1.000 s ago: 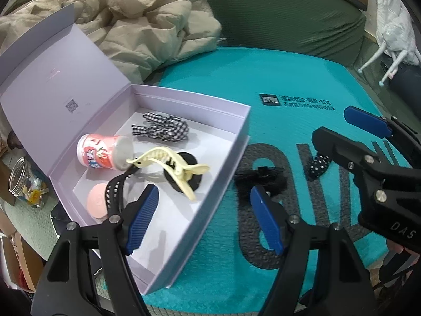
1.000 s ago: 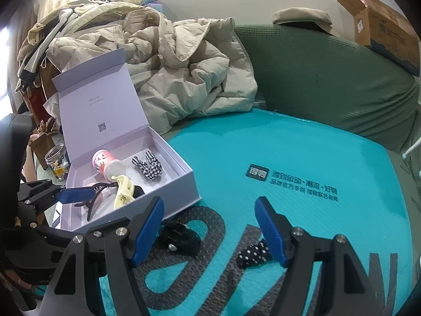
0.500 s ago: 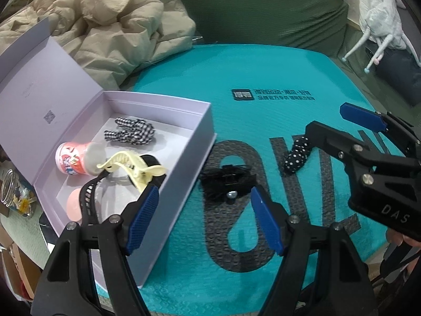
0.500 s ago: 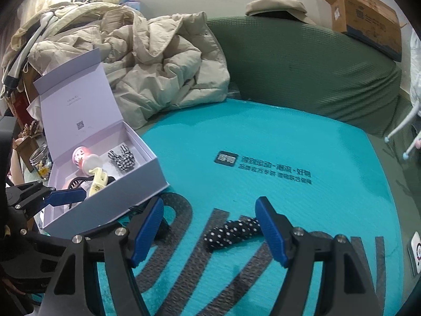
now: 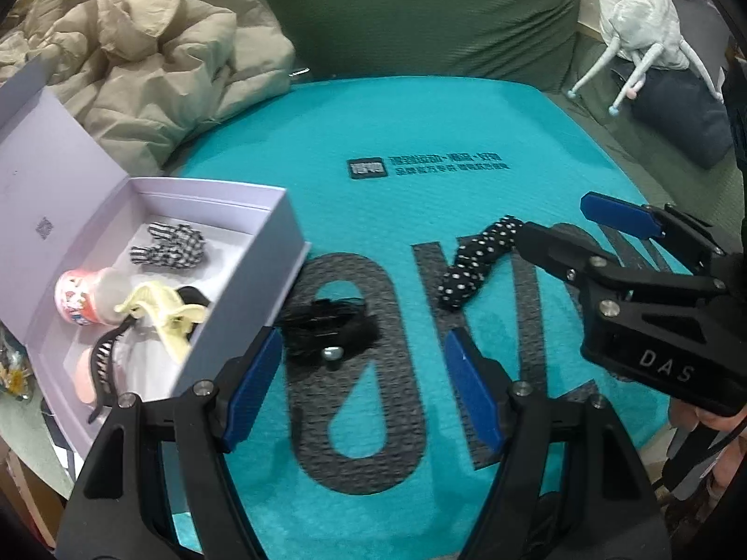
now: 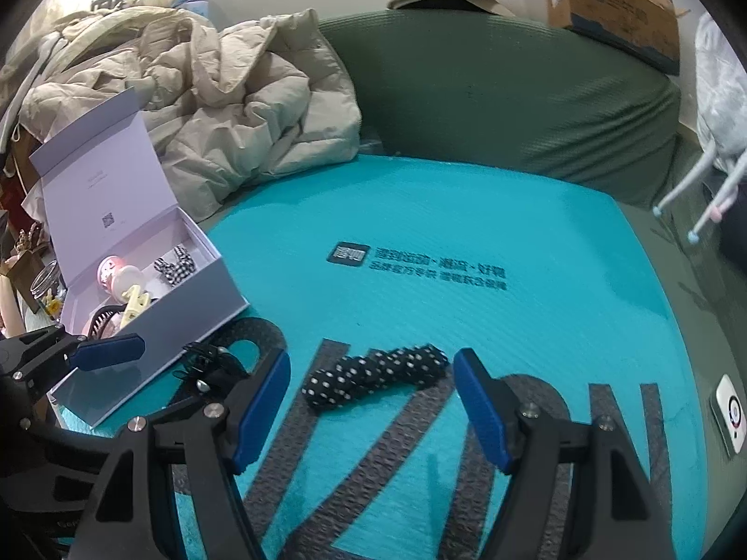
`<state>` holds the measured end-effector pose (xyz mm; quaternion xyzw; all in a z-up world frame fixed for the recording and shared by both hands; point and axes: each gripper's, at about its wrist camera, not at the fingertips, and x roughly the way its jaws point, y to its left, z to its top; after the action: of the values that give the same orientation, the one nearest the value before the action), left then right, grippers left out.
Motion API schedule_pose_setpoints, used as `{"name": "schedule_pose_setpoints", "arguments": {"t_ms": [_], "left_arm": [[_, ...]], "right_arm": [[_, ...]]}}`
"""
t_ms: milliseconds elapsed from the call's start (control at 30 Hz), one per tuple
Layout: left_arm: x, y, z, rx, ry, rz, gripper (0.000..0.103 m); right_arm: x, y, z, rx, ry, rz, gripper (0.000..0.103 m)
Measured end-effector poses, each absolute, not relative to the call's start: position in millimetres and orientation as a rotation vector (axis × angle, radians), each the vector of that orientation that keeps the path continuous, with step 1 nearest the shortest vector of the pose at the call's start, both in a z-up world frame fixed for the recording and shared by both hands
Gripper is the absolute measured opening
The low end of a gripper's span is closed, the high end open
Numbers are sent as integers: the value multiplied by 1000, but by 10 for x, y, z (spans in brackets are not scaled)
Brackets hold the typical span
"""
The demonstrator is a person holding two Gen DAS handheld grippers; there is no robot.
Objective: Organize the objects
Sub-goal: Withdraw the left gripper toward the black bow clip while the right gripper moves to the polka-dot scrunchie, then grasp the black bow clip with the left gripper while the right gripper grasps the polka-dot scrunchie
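Note:
A black hair bow with a small pearl (image 5: 327,331) lies on the teal mat just right of the open lilac box (image 5: 280,252). My left gripper (image 5: 362,392) hovers over it, open and holding nothing, with the bow just ahead of its left pad. A black band with white dots (image 6: 378,373) lies further right on the mat. My right gripper (image 6: 371,403) is open just short of that band, with nothing between its pads. The box holds a checked bow (image 5: 170,249), a pink bottle (image 5: 77,296), a yellow claw clip (image 5: 163,312) and a black headband (image 5: 100,364).
A beige padded jacket (image 6: 224,107) is heaped behind the box on a green couch (image 6: 513,93). The box lid (image 5: 51,177) stands open to the left. A cardboard box (image 6: 611,4) sits on the couch back. A white device (image 6: 730,413) lies at the mat's right edge.
Both grippers have moved right across the mat, away from the box. The black bow now lies before the left pads, the dotted band before the right pads. Both stayed open.

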<state>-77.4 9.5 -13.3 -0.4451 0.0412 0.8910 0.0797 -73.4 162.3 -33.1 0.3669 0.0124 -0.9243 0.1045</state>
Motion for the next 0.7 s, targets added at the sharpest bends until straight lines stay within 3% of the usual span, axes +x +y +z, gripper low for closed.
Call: {"name": "schedule_pose_setpoints", "arguments": {"t_ms": [700], "left_arm": [[-931, 228, -489, -1428, 35, 2606, 71]], "right_arm": [[-808, 1923, -597, 1198, -53, -2710, 77]]}}
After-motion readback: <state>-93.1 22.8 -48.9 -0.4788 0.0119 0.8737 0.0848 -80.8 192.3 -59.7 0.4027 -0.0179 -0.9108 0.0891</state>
